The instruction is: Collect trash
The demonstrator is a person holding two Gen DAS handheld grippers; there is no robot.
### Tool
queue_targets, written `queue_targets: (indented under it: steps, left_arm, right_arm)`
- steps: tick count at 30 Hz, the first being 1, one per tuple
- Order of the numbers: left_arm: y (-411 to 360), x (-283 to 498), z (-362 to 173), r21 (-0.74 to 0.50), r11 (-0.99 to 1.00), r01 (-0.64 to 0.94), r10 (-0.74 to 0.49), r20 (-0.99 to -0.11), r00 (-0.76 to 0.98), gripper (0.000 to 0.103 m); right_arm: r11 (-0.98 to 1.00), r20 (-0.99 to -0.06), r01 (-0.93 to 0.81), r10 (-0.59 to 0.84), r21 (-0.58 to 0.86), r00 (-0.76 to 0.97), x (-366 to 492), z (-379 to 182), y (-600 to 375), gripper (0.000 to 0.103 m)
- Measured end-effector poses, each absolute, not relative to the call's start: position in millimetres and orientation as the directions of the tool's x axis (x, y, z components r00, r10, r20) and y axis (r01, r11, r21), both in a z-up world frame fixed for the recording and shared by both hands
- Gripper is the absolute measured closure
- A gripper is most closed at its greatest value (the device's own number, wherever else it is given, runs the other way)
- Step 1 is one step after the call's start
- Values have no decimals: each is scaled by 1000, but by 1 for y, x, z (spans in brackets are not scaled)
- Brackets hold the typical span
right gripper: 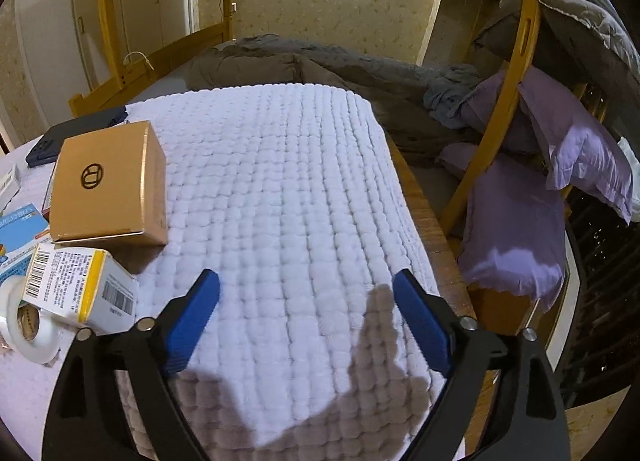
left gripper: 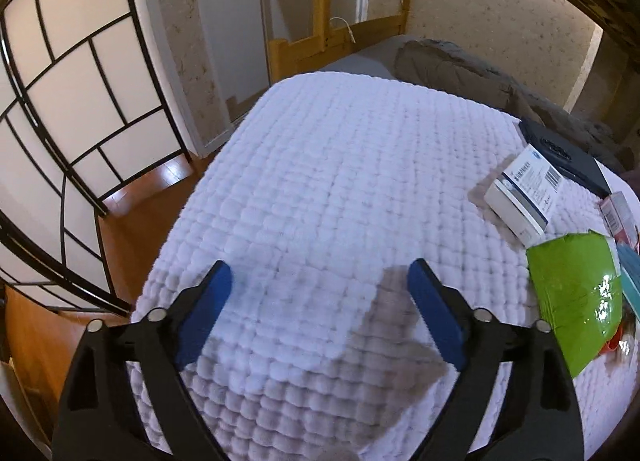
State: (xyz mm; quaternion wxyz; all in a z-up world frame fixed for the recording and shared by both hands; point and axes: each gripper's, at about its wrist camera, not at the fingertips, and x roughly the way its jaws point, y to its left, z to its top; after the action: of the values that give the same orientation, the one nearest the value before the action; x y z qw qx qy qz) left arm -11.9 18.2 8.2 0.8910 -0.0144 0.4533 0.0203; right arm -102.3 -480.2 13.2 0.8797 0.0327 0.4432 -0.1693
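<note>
Left tool (left gripper: 320,281), right tool (right gripper: 306,293) released, empty; brown box (right gripper: 108,185), white carton (right gripper: 80,285) beside right.

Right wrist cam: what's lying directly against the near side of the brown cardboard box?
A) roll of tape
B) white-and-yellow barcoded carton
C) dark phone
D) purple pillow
B: the white-and-yellow carton lies just below the brown cardboard box, with the tape roll further down at the frame's edge.

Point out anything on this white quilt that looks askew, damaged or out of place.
Packaging is strewn on the white quilt. The yellow-and-white carton lies tipped, leaning over a tape roll. The brown box and white box sit at skewed angles. A green pouch lies crumpled. Nothing is visibly spilled.
</note>
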Motion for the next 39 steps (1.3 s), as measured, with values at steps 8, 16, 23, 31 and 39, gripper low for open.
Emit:
queue_targets:
  steps: [8, 16, 23, 31, 39]
  left_arm:
    - [19, -9, 5, -4, 999, -44, 22, -818, 575, 1]
    - [19, -9, 5, -3, 999, -43, 22, -818, 575, 1]
    - [19, -9, 5, -4, 999, -43, 22, -818, 575, 1]
    - [19, -9, 5, -4, 999, -43, 22, -818, 575, 1]
    - [19, -9, 5, -4, 999, -43, 21, -818, 575, 1]
  right_arm:
    - [950, -810, 309, -208, -35, 549, -103, 9, -489, 4]
    - [954, -813, 298, -186, -16, 552, -105, 9, -489, 4]
    - [951, -813, 308, -192, -15, 551, -105, 9, -489, 4]
    - [950, -812, 313, -193, -14, 550, -105, 9, -489, 4]
    - [950, -812, 313, -194, -14, 550, -105, 9, -489, 4]
